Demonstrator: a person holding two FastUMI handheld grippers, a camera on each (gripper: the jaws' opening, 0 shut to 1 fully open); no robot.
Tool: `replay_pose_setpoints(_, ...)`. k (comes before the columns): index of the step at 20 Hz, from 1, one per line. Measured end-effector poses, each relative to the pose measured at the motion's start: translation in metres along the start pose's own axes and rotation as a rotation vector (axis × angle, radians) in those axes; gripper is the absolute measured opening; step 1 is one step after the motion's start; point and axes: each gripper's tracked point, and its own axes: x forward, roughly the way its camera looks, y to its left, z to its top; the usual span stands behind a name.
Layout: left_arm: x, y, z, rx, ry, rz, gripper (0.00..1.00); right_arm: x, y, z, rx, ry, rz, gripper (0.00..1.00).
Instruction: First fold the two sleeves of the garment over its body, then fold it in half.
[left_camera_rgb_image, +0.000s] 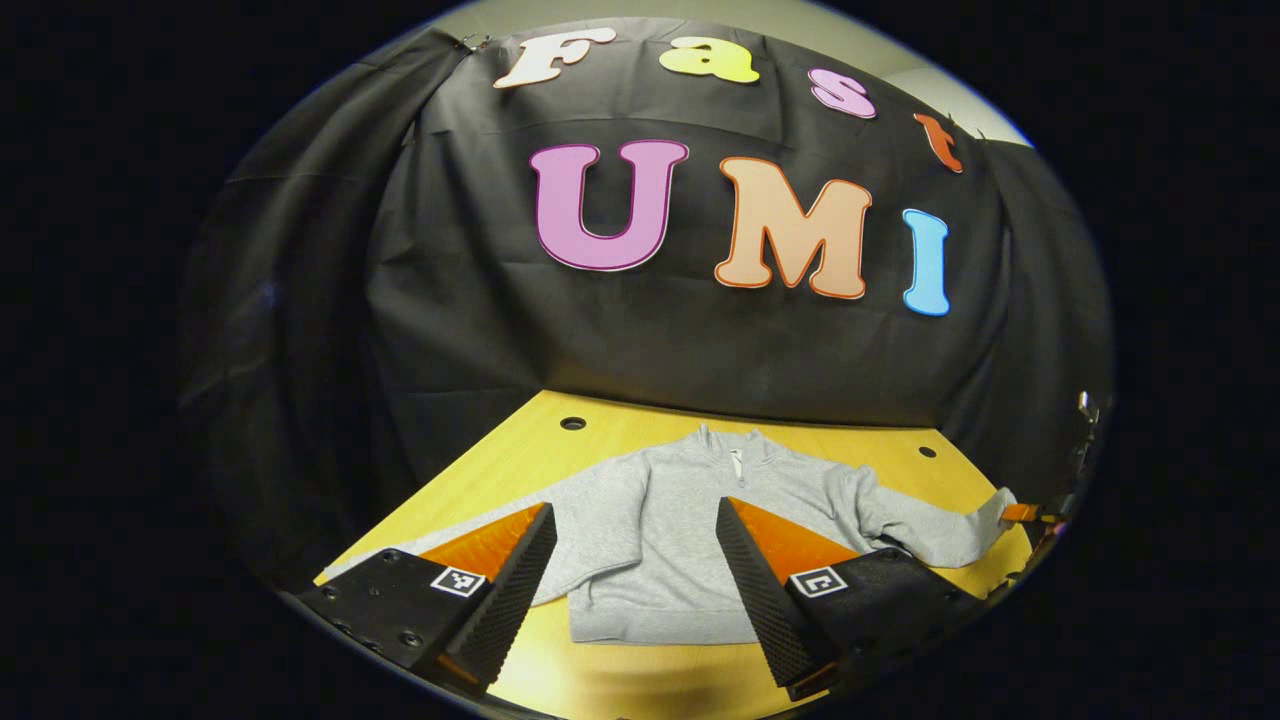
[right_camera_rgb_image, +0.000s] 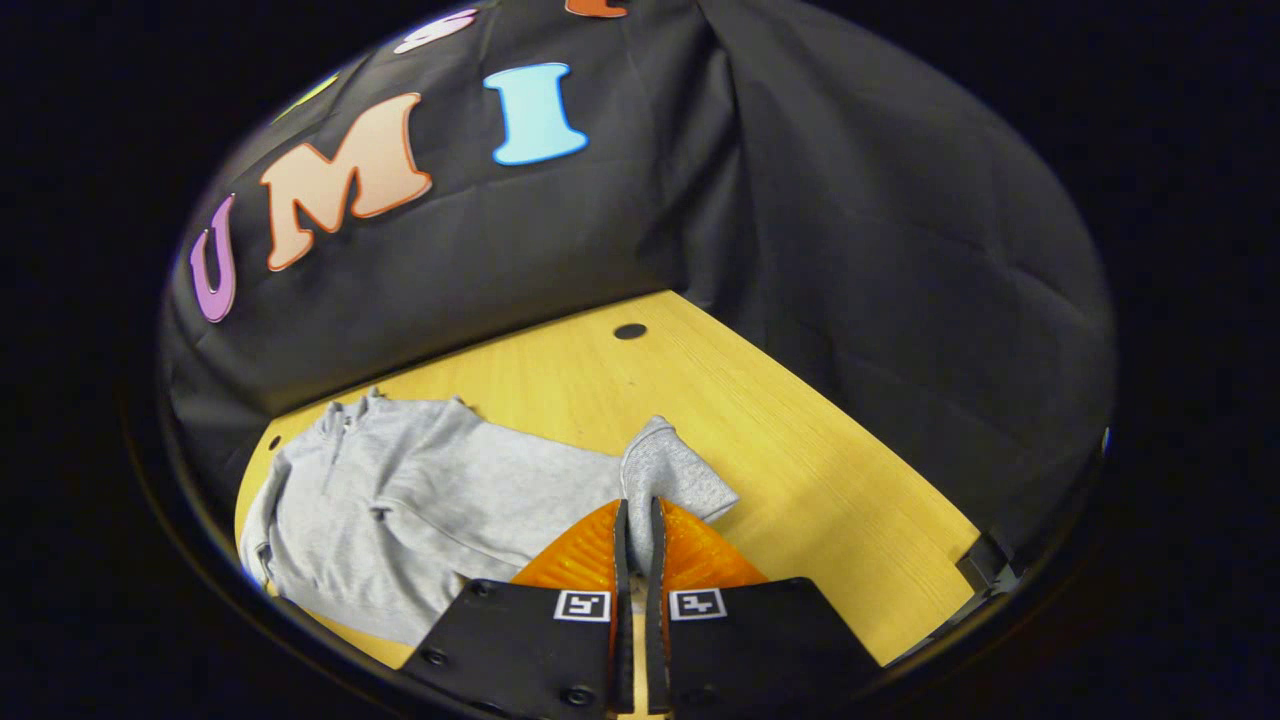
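Sweatshirt (left_camera_rgb_image: 690, 540) — grey, with a short zip at the collar — lies flat on the yellow wooden tabletop (left_camera_rgb_image: 600, 680), collar toward the far edge by the black cloth wall (left_camera_rgb_image: 480, 330) and hem toward the near edge. In the left gripper view my left gripper (left_camera_rgb_image: 635, 570) hangs above the near edge with its jaws spread wide, nothing between them; the body of the garment shows in the gap. One sleeve runs out toward the near left corner, partly hidden behind my left finger. The other sleeve (left_camera_rgb_image: 930, 530) stretches toward the right edge, where its cuff (left_camera_rgb_image: 1000, 505) meets my right gripper, seen small at the rim of the view.

In the right gripper view my right gripper (right_camera_rgb_image: 634, 545) has its jaws drawn almost together on the cuff (right_camera_rgb_image: 670, 475) — grey cloth sits in the narrow slot between the two fingers and bunches up just beyond the tips. The sleeve trails back from there to the body (right_camera_rgb_image: 400, 500), which lies toward the left of that view. Two round holes (right_camera_rgb_image: 630, 331) show in the tabletop near its far edge.
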Motion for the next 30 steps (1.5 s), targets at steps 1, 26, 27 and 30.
replay_pose_setpoints(1, 0.001, 0.006, 0.002, 0.001, -0.003, 0.001, 0.94, -0.005, 0.016, 0.006, -0.005, -0.010, 0.015, 0.07)
replay_pose_setpoints(26, -0.010, 0.151, -0.031, -0.069, 0.059, 0.142, 0.94, -0.071, 0.423, 0.046, 0.026, -0.087, 0.704, 0.07)
replay_pose_setpoints(27, -0.012, 0.157, -0.036, -0.072, 0.066, 0.153, 0.94, -0.073, 0.439, 0.039, 0.022, -0.067, 0.739, 0.07)
replay_pose_setpoints(30, -0.015, 0.175, -0.052, -0.088, 0.092, 0.191, 0.94, -0.072, 0.484, 0.016, 0.038, -0.017, 0.828, 0.07)
